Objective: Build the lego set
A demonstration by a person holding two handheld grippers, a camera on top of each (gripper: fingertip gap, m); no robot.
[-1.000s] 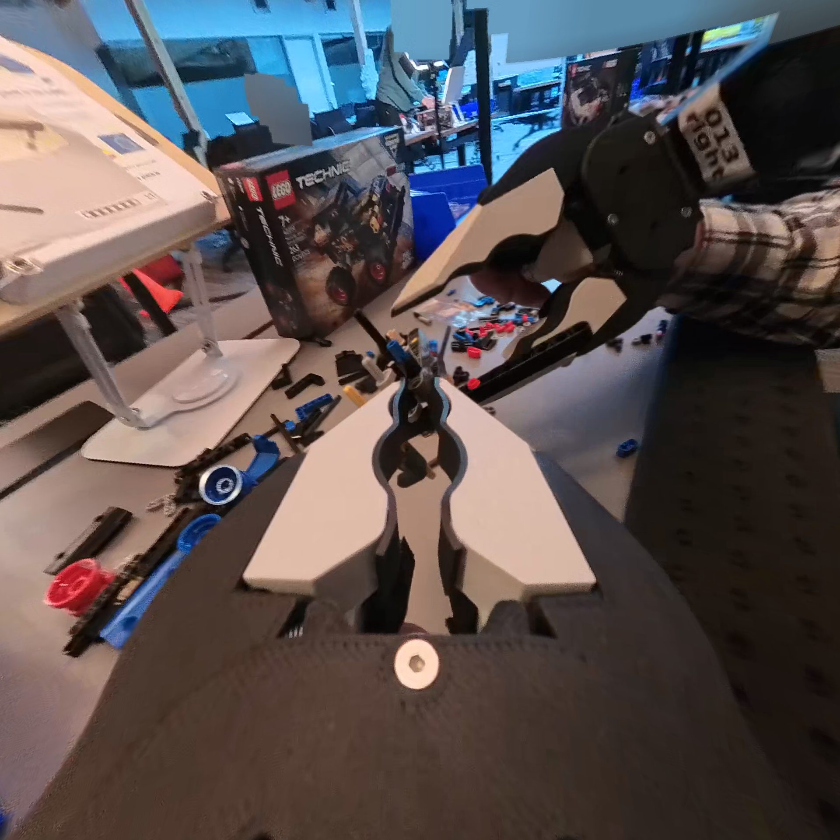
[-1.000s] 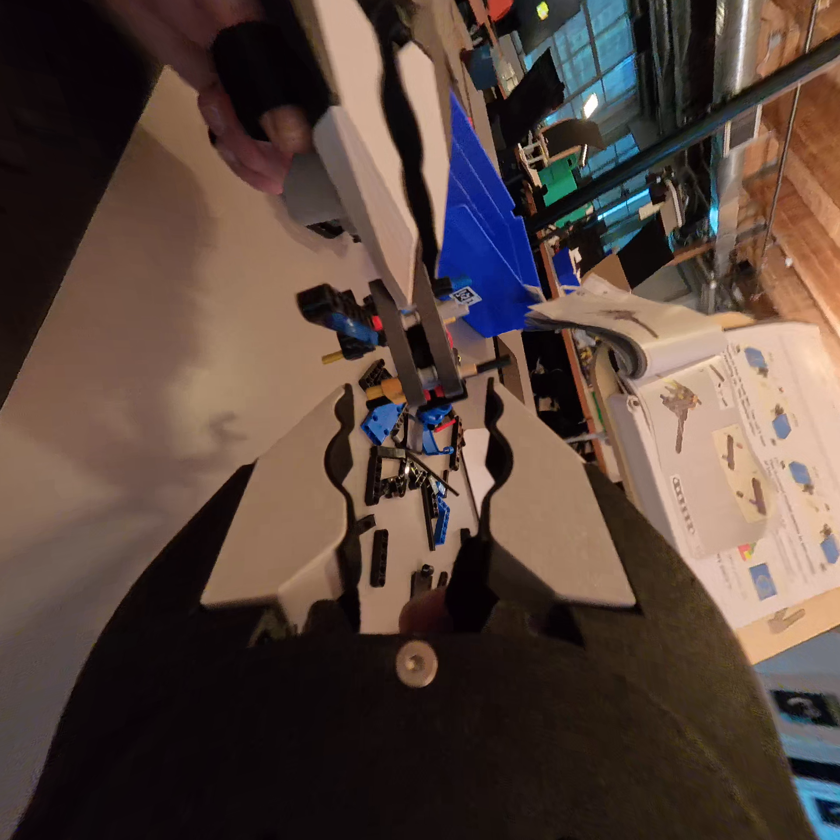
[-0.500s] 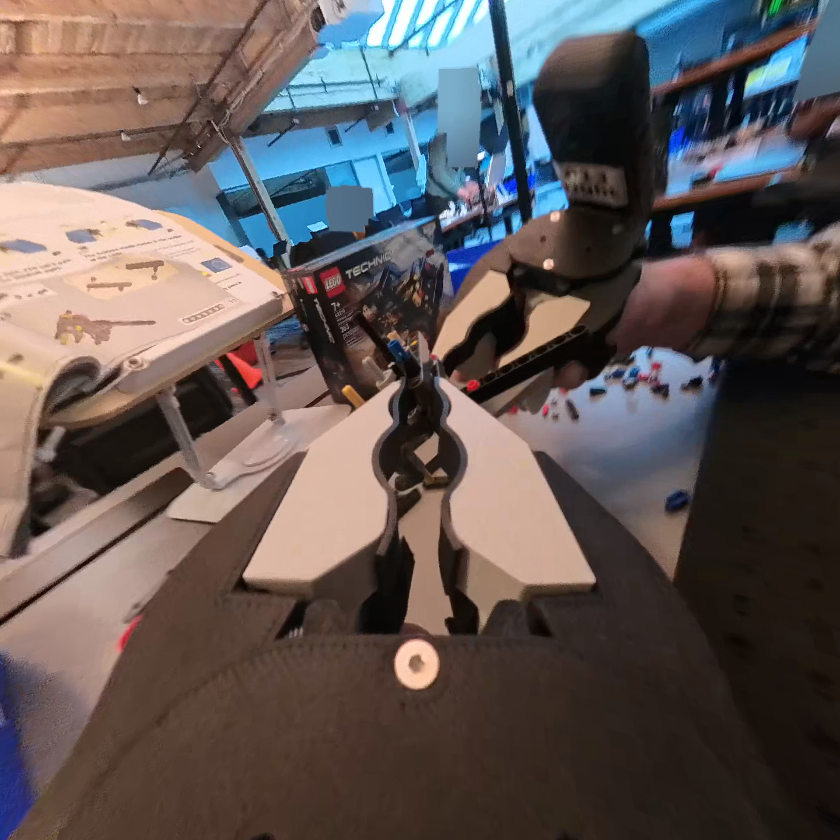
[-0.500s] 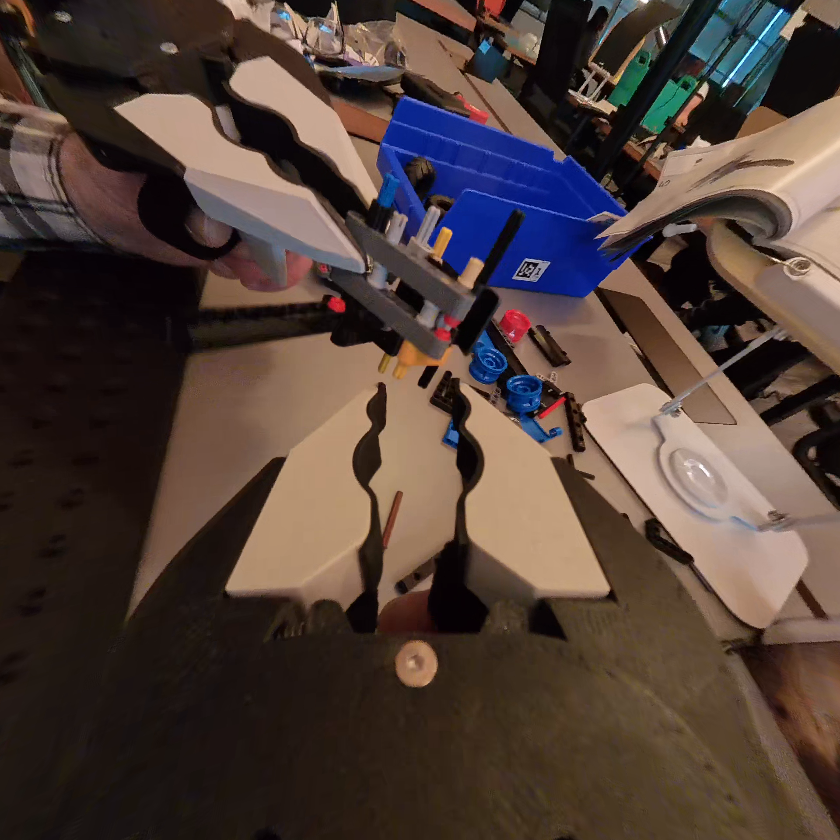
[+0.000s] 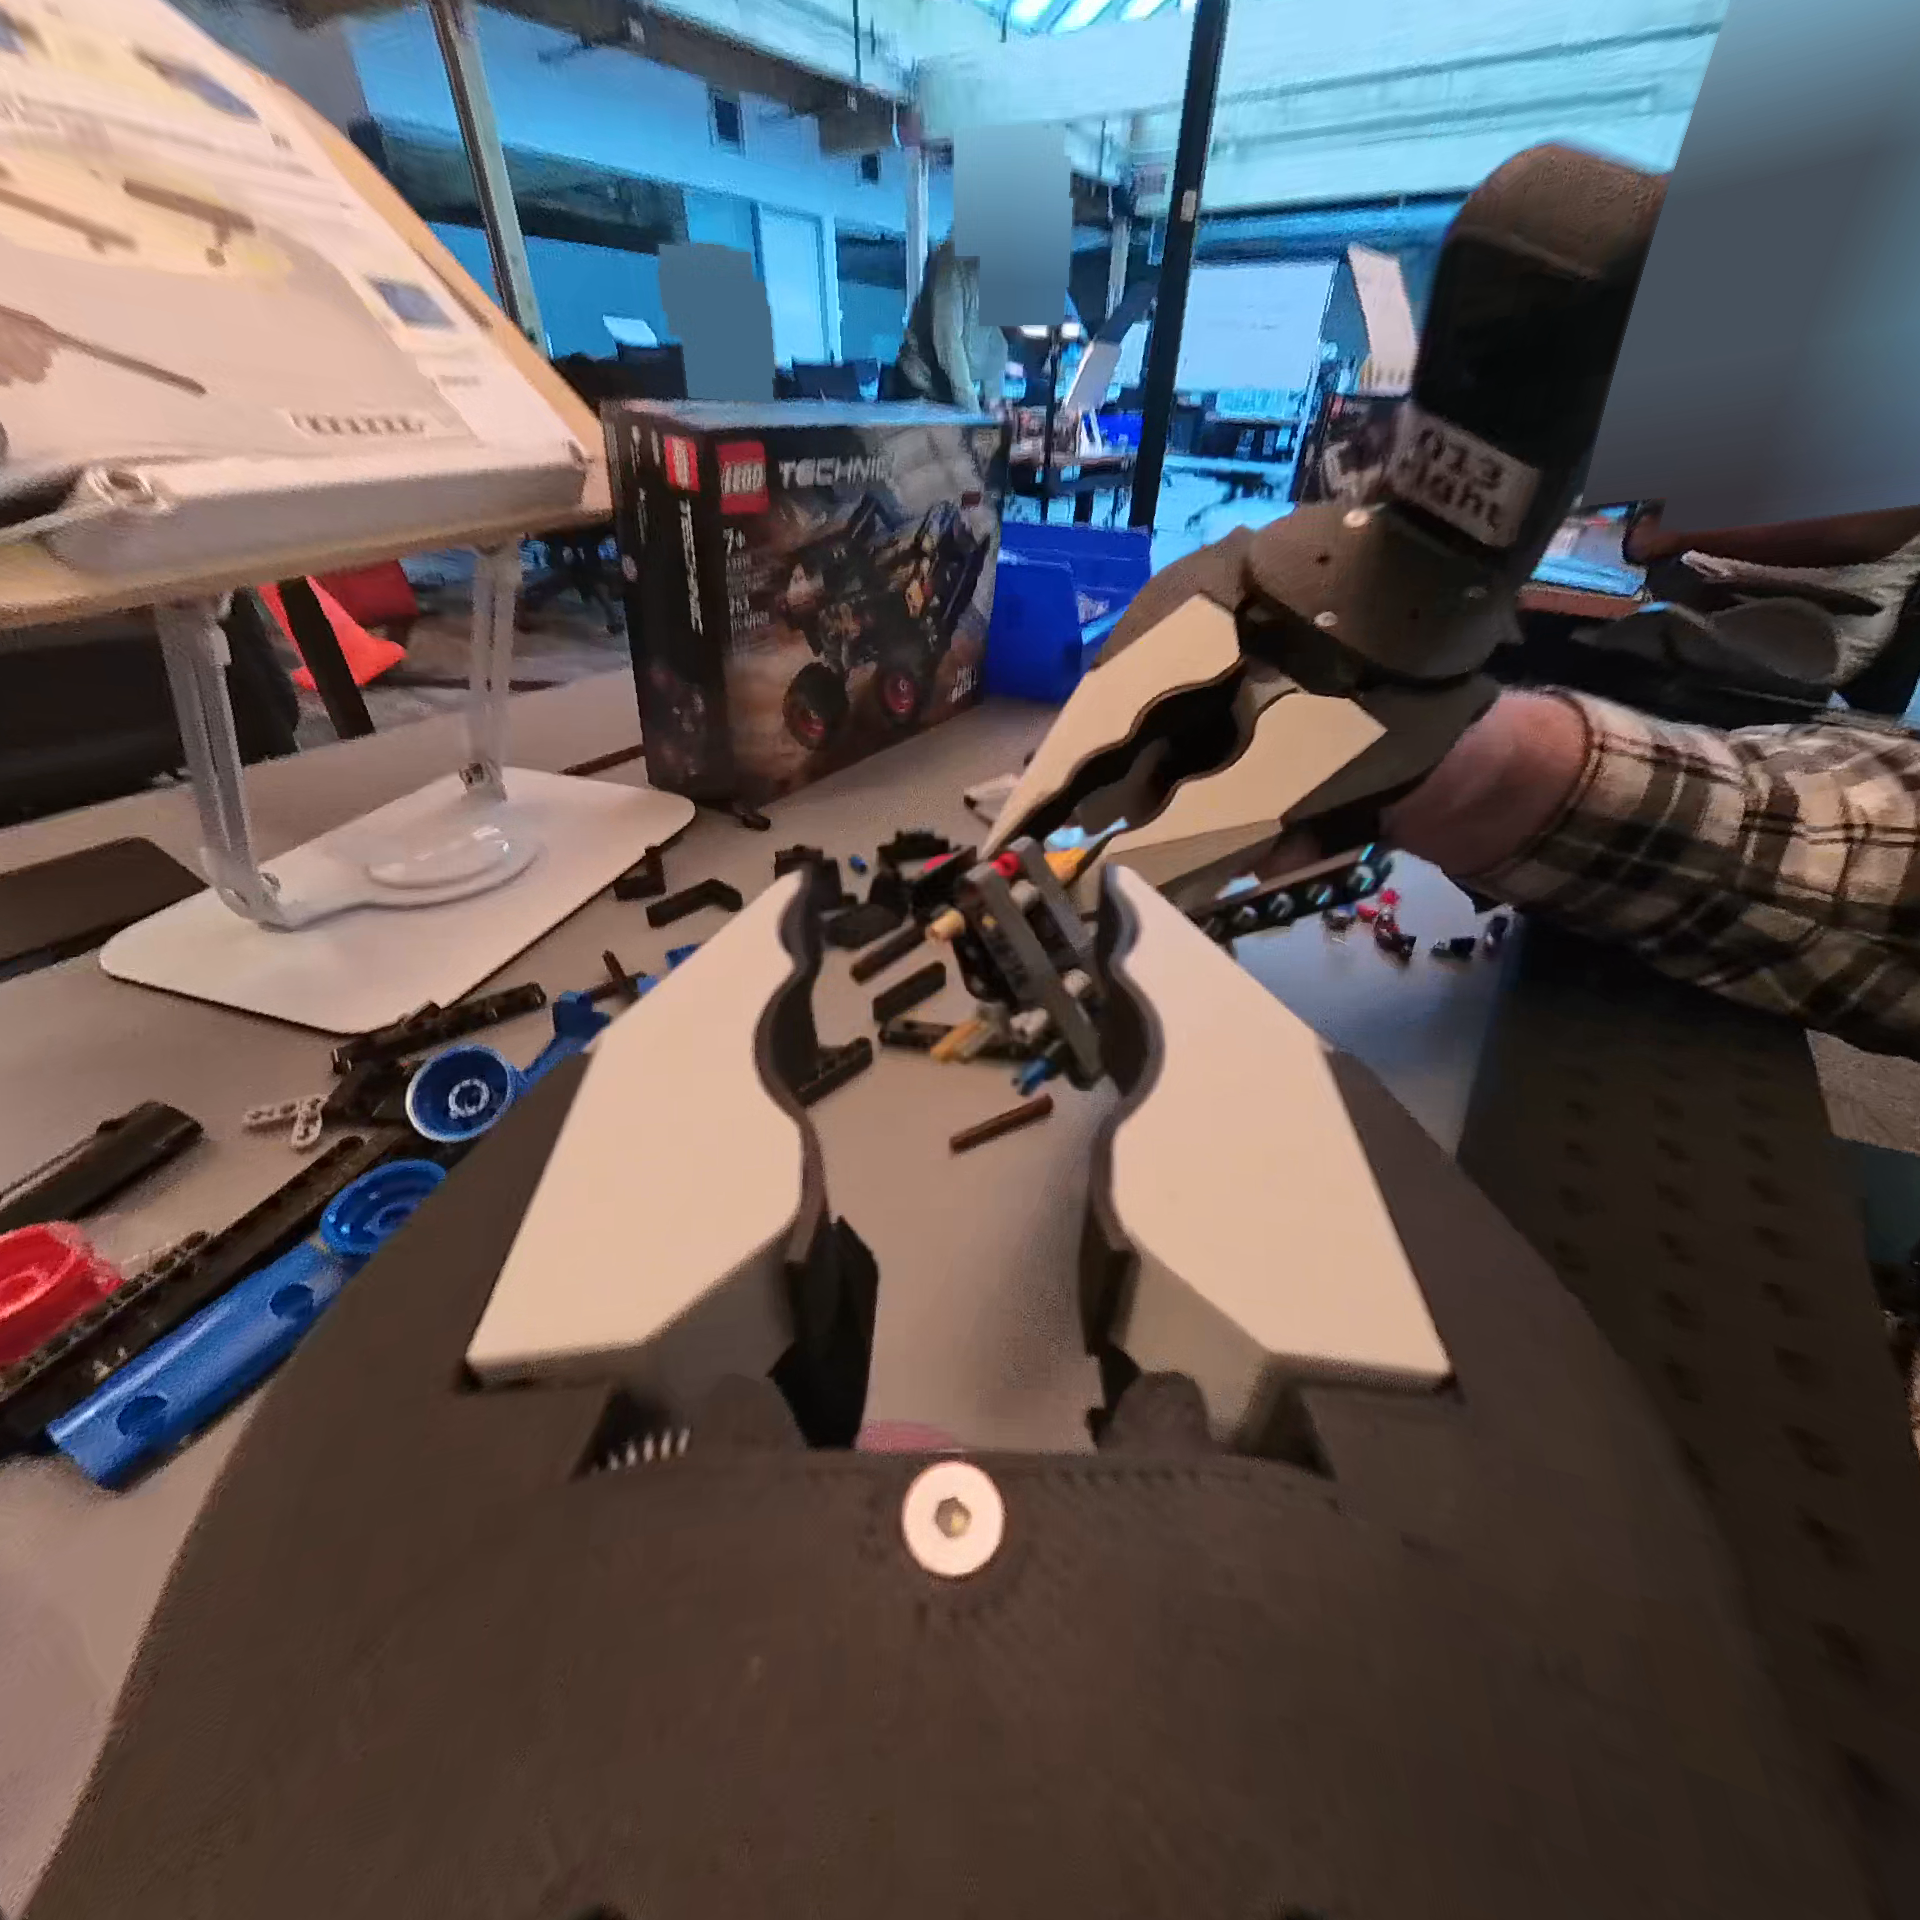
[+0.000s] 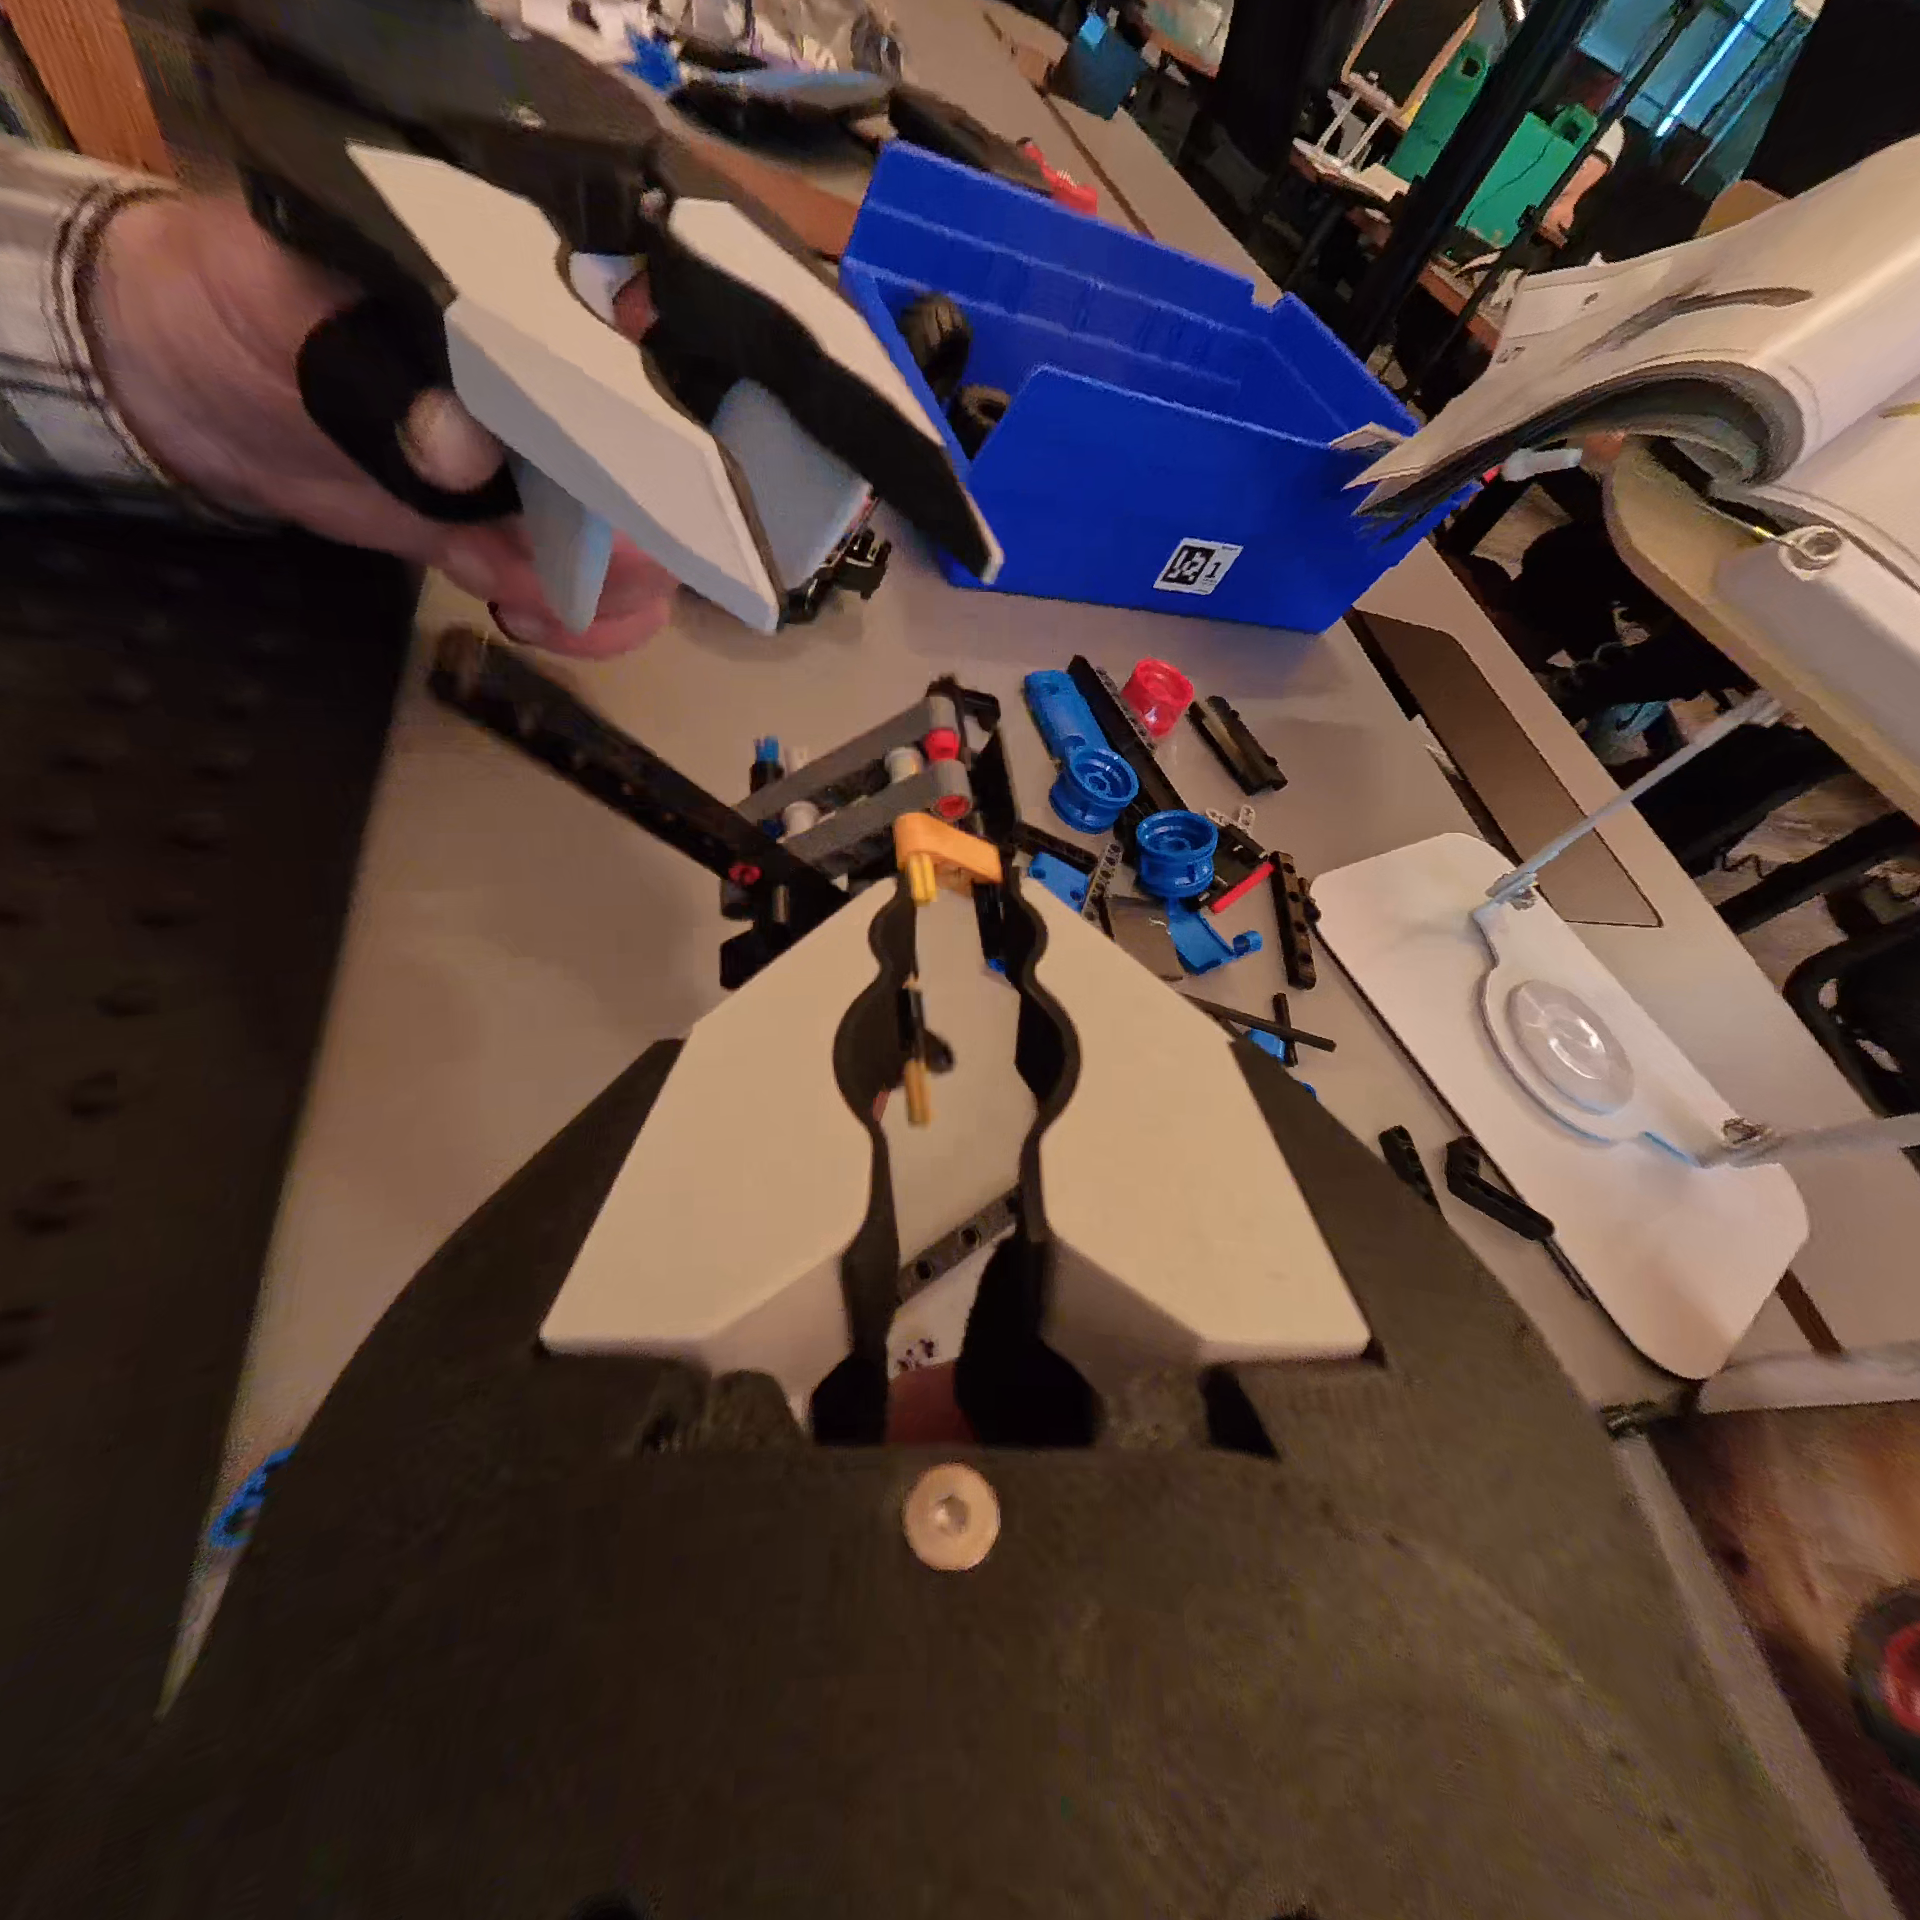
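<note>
Clearly the left gripper [image 5: 956, 883] is spread wide with nothing between its fingers. In the right wrist view it hangs above and to the left of the half-built grey frame [image 6: 852, 790], clear of it, with a person's hand [image 6: 239, 364] around its handle.

That frame, the task's piece, lies on the table [image 6: 520, 935], studded with red, white and blue pins. A long black beam [image 6: 592, 748] runs out from its left end toward a dark mat [image 6: 156, 831]. An orange-yellow piece [image 6: 945, 847] sits at the frame's near edge.

The right gripper [image 6: 956, 904] has its fingers drawn close, only a narrow gap between the tips, which sit right at that orange-yellow piece. Whether they actually pinch anything cannot be told. A thin black and yellow pin [image 6: 914, 1049] shows in the gap behind the tips.

Just right of the frame lie two blue wheel hubs [image 6: 1091, 790] and a red hub [image 6: 1158, 691] among loose black pieces. Beyond the frame stands a blue bin [image 6: 1143, 436]. Farther right of the frame is a white stand base [image 6: 1558, 1091] carrying the open instruction booklet [image 5: 208, 312]. The set's box [image 5: 810, 603] stands upright behind the frame in the left wrist view.
</note>
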